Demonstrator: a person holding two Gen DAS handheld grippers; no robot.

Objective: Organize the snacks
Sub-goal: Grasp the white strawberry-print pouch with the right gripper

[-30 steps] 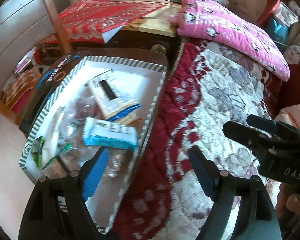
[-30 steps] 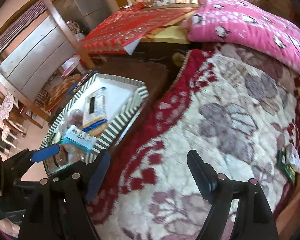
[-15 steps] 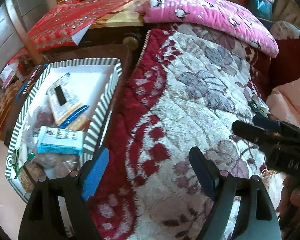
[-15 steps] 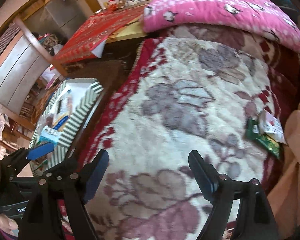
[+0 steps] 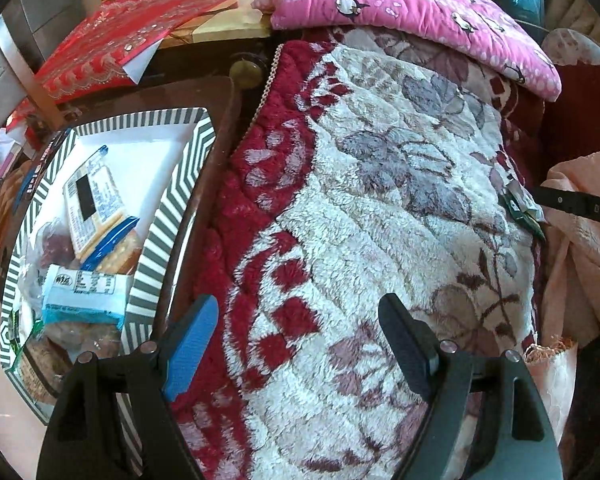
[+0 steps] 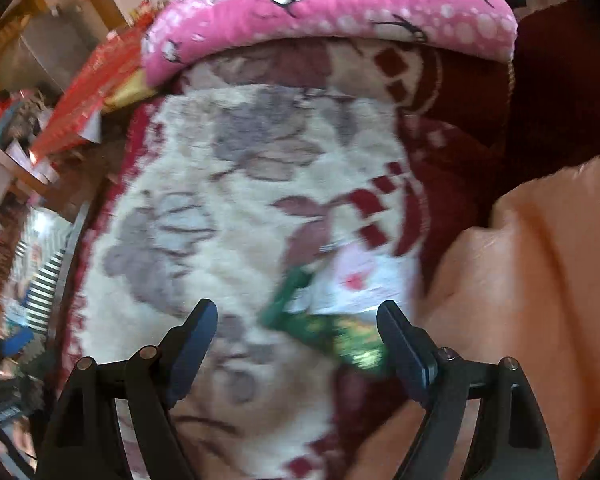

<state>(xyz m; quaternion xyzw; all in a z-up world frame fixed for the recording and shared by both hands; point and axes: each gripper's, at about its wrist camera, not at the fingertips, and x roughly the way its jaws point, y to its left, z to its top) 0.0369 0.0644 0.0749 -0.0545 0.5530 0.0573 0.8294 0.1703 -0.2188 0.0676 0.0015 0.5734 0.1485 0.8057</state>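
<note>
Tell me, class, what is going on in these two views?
A person is sorting snacks with two handheld grippers. The right gripper is open above the green and white snack packets lying on the floral blanket, not gripping them. The left gripper is open and empty over the blanket, beside the striped tray that holds several snacks.

Fluffy fleece blanket (image 5: 380, 200), quilted cotton-looking pillow (image 5: 412, 12), glossy, probably plastic snack wrappers (image 6: 332, 304).

Left gripper (image 5: 300, 336) wide over blanket (image 5: 380, 208); striped tray (image 5: 172, 184) holds snacks (image 5: 84, 296).
</note>
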